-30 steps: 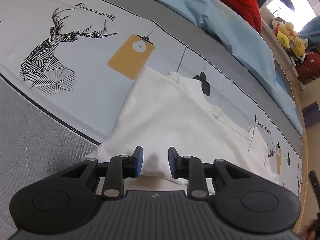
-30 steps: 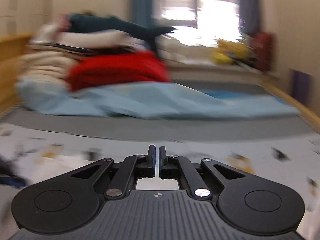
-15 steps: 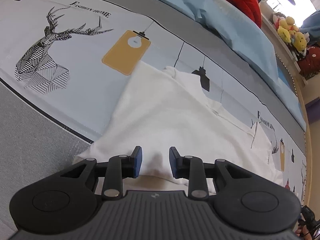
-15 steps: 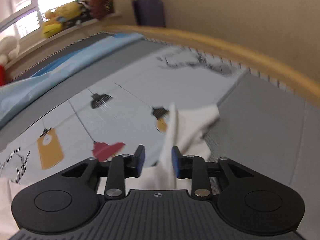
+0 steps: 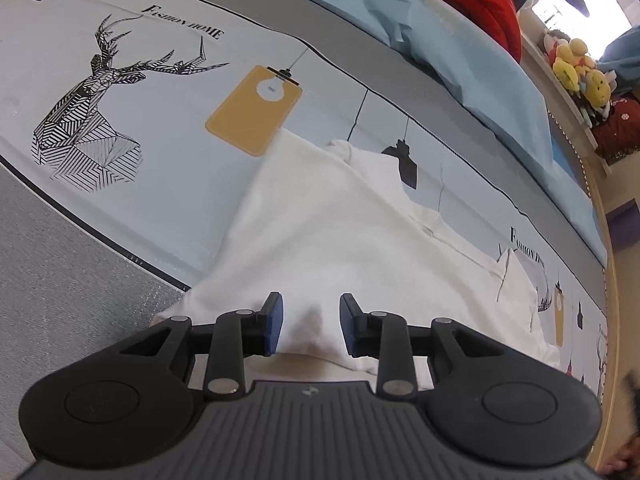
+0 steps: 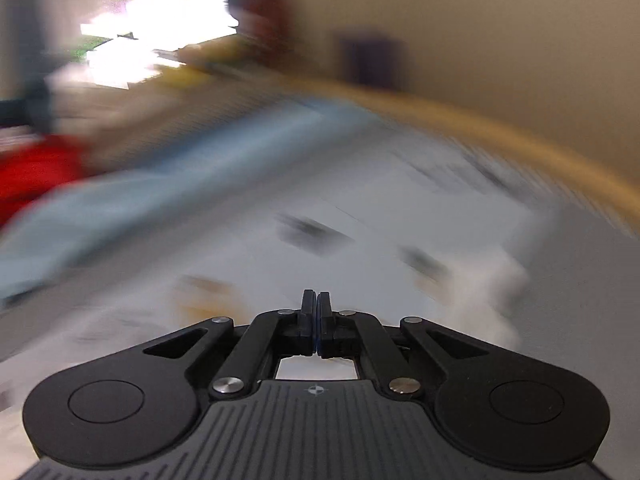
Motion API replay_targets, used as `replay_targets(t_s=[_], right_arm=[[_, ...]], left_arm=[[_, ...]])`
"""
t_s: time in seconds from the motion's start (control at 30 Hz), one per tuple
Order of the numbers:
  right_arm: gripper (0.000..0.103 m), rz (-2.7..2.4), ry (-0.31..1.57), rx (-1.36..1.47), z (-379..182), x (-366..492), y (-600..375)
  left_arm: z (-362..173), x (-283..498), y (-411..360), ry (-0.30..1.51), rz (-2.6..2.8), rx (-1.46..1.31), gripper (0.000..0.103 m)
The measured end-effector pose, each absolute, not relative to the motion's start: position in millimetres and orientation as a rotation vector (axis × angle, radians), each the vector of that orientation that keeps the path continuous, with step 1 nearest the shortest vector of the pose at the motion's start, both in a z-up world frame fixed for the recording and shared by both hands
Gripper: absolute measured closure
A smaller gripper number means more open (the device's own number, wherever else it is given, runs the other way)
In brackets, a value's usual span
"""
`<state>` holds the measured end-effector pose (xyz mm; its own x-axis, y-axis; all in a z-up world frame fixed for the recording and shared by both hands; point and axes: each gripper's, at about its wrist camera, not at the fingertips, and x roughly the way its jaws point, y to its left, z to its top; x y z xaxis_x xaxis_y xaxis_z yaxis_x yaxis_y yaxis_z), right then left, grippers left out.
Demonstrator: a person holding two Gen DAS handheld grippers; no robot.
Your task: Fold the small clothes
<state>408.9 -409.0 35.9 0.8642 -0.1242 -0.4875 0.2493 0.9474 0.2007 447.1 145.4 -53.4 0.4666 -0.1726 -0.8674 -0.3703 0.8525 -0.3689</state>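
Below, the left gripper (image 5: 311,326) points steeply down at a white garment (image 5: 320,232) spread on the printed bedsheet (image 5: 168,120). Its blue-padded fingers (image 5: 273,323) stand partly apart, astride a small raised fold of the cloth at the near hem; whether the pads press that fold cannot be told. The right gripper (image 6: 316,322), seen through heavy motion blur, has its fingers fully together with nothing visible between them. A blurred white mass (image 6: 486,292), probably cloth, lies to its right on the sheet.
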Motion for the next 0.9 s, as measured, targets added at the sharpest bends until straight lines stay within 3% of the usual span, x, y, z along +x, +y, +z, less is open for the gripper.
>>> replay_targets(t_s=[0.13, 0.3, 0.4, 0.57, 0.7, 0.9], right_arm=[[0.103, 0.345, 0.367, 0.208, 75, 378, -280], [0.103, 0.478, 0.429, -0.090, 44, 354, -201], [0.103, 0.251, 0.544, -0.119, 17, 380, -238], [0.082, -0.180, 0.675, 0.040, -13, 419, -366], [0.080, -0.448, 0.703, 0.137, -36, 420, -468], [0.070, -0.557, 0.765, 0.453, -72, 401, -559]], left_arm=[[-52, 447, 145, 1.094, 0.126, -0.568, 0.069], [-52, 447, 143, 1.097, 0.118, -0.578, 0.069], [-52, 448, 143, 1.096, 0.115, -0.583, 0.069], [-53, 450, 139, 1.102, 0.112, -0.576, 0.069], [-55, 450, 137, 1.107, 0.110, -0.562, 0.069], [-58, 451, 136, 1.109, 0.122, -0.558, 0.069]])
